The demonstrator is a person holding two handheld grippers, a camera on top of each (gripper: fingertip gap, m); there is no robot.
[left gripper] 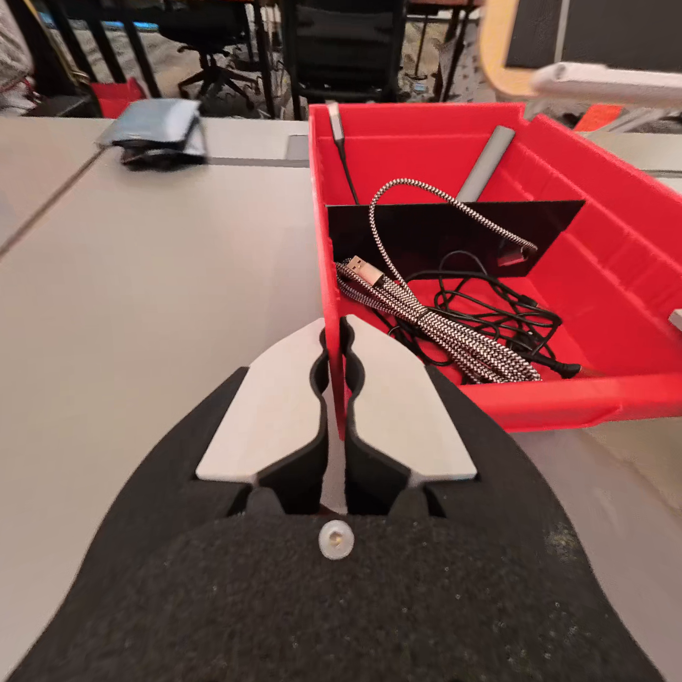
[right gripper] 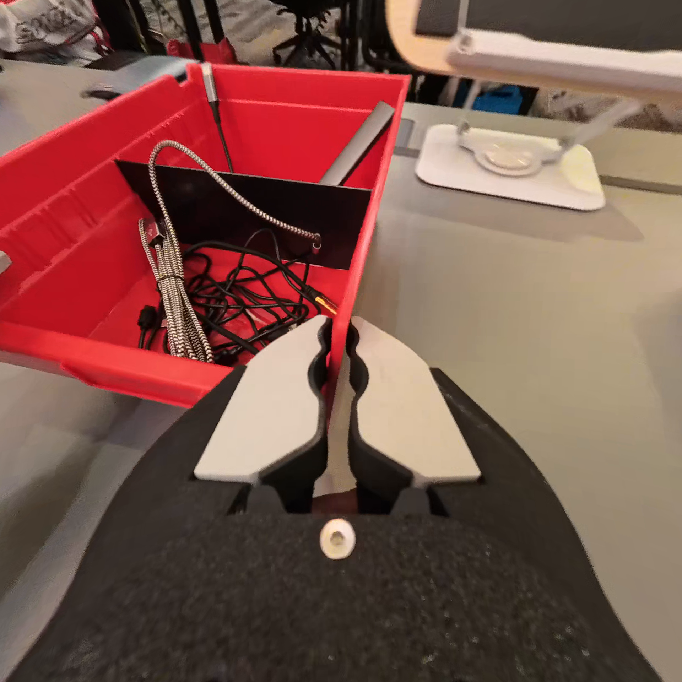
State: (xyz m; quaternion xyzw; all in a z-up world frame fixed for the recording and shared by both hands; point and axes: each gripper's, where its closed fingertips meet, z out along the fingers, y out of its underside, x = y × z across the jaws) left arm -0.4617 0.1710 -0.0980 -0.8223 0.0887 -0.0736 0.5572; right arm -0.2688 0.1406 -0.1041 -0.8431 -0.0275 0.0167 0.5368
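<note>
On table, red bin (left gripper: 590, 402) holds cables (left gripper: 435, 324); left claw (left gripper: 335, 328), right claw (right gripper: 337, 326) clamp walls.

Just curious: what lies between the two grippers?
The red plastic bin, holding tangled cables; left gripper and right gripper clamp opposite walls, shown in both wrist views.

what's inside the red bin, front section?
In the red bin, ahead of the black divider: a braided cable bundle on tangled thin black cables. The bin floor beneath them is hidden.
</note>
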